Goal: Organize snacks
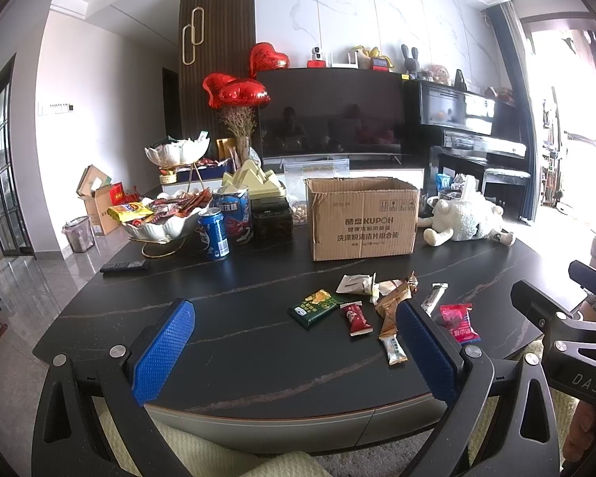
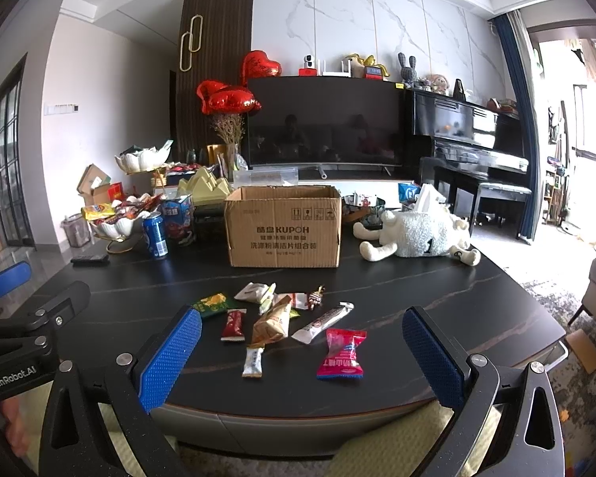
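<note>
Both tools hang over the near edge of the dark worktop (image 2: 437,278), the left tool (image 1: 294,353) and right tool (image 2: 302,361) each with its blue fingers spread wide and holding nothing. The snacks (image 2: 282,322) lie loose in a cluster in front of the open carton (image 2: 284,226), well apart from it: the white stick (image 2: 324,322) lies slantwise with its long axis running from near-left to far-right, and the red bar (image 2: 233,324) and small white bar (image 2: 253,361) point roughly away from the tools. The green pack (image 2: 212,305) is at the left of the cluster, and the pink packet (image 2: 342,353) lies nearest the right tool.
</note>
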A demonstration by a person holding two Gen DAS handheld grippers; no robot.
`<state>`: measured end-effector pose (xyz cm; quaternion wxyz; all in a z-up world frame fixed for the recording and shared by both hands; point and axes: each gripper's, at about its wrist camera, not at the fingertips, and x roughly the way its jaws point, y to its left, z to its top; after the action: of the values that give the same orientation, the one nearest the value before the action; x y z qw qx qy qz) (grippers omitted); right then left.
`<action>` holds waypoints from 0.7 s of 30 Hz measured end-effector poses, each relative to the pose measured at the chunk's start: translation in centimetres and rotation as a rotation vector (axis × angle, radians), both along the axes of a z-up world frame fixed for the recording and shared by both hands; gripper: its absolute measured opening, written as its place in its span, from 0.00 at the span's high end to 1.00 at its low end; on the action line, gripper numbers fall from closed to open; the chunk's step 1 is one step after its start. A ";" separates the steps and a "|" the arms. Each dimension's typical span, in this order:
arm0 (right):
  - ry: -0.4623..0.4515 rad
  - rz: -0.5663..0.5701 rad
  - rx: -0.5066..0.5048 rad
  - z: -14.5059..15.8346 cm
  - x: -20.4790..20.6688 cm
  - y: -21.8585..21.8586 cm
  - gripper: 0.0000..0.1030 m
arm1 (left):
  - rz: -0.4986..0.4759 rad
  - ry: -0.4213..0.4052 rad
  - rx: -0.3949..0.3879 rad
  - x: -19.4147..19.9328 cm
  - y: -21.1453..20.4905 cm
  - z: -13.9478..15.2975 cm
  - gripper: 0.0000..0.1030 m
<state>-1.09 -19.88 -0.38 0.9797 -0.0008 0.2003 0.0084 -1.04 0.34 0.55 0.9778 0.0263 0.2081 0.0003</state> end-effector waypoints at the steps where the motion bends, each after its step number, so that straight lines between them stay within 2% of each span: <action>1: -0.001 0.000 0.002 0.0 0.0 0.0 0.00 | 0.002 -0.001 0.002 0.0 0.0 0.0 0.00; 21: 0.003 0.005 0.000 0.1 0.0 0.2 0.00 | -0.007 0.015 -0.004 0.0 -0.4 0.0 0.00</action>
<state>-1.06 -19.70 -0.24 0.9794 -0.0014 0.2018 0.0109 -1.08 -0.07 0.53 0.9762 0.0253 0.2152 -0.0036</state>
